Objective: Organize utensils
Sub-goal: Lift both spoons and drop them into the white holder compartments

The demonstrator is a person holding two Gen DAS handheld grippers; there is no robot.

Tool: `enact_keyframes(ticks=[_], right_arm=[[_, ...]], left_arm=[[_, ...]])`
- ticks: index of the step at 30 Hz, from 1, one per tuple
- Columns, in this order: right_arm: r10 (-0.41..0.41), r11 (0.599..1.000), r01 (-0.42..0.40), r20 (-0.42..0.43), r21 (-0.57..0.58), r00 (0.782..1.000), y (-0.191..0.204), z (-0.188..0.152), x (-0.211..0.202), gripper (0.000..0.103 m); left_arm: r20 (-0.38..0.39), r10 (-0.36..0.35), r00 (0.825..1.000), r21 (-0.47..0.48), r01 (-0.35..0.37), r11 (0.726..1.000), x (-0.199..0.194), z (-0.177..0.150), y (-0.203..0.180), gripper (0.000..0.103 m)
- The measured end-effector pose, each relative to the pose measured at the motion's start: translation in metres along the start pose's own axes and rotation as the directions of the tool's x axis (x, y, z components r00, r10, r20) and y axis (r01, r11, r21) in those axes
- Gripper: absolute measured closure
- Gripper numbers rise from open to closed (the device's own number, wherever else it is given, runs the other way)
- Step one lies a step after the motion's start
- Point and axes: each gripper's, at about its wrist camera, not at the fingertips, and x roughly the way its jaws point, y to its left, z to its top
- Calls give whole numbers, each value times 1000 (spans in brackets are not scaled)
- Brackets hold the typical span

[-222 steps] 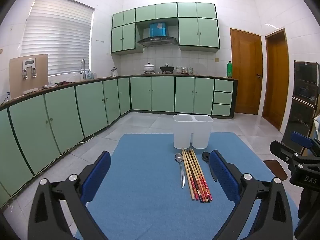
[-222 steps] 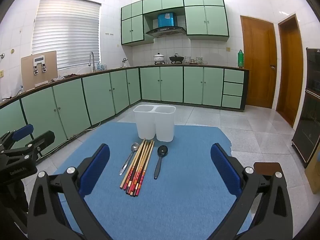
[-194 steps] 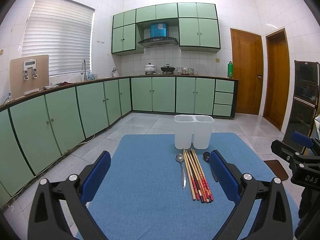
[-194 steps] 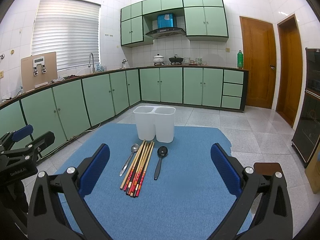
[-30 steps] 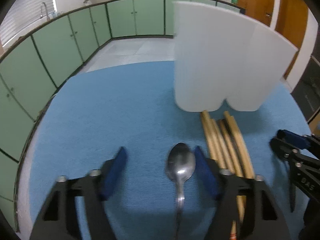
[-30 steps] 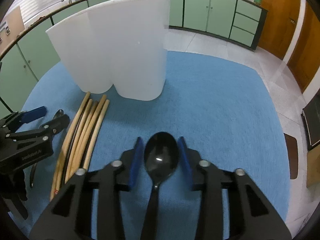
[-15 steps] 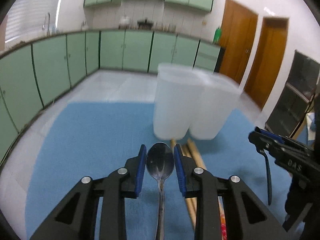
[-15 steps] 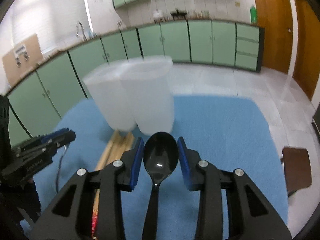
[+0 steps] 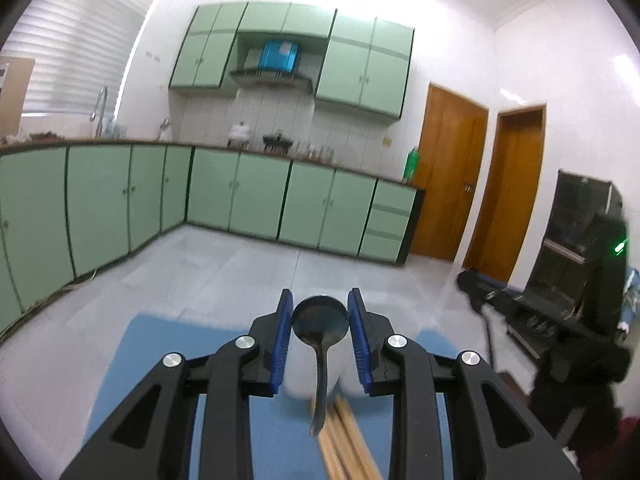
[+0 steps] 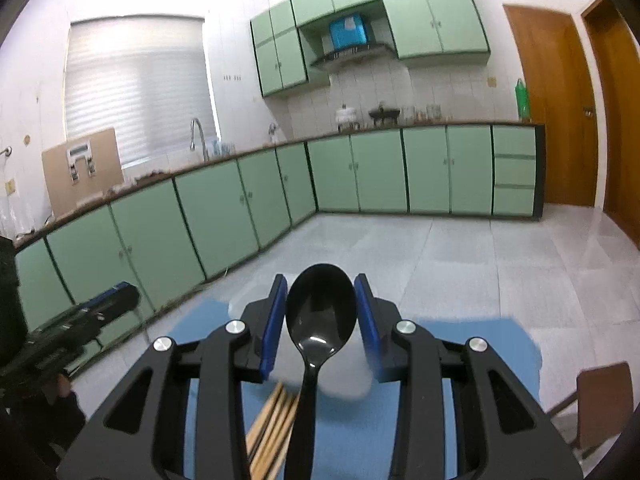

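Left wrist view: left hand-held gripper [image 9: 319, 322] clamps a metal spoon [image 9: 320, 320] above the blue surface [image 9: 168, 360]; right hand-held gripper [image 10: 320, 312] clamps a black spoon [image 10: 321, 312]; green cabinets [image 9: 256, 204] line the kitchen.

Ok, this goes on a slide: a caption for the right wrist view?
Right gripper shut on a black spoon, lifted above the chopsticks and blue mat.

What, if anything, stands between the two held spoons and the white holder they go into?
Nothing visible. The left gripper holds the metal spoon, the right gripper the black spoon, both above the white holder, which is mostly hidden behind them.
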Motion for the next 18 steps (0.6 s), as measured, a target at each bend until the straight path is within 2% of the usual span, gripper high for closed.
enact_keyframes(ticks=[4,9,12,18], right_arm=[[-14,1000,12,61,26,998,-12,26,23,70],[-84,996,82,105,19,991,-24,43,64,70],[-116,993,113,118,30,986,-32,43,86,70],[-158,987,156,88,31,983,-43,26,120,70]], left_arm=[[87,-22,996,26,20,999,13,42,-10,75],[119,-36,992,44,31,999,46,71,-17,75],[90,-37,995,36,33,999,75,72,-16,75],[11,-24,1000,29,24,999,115,46,-5,75]])
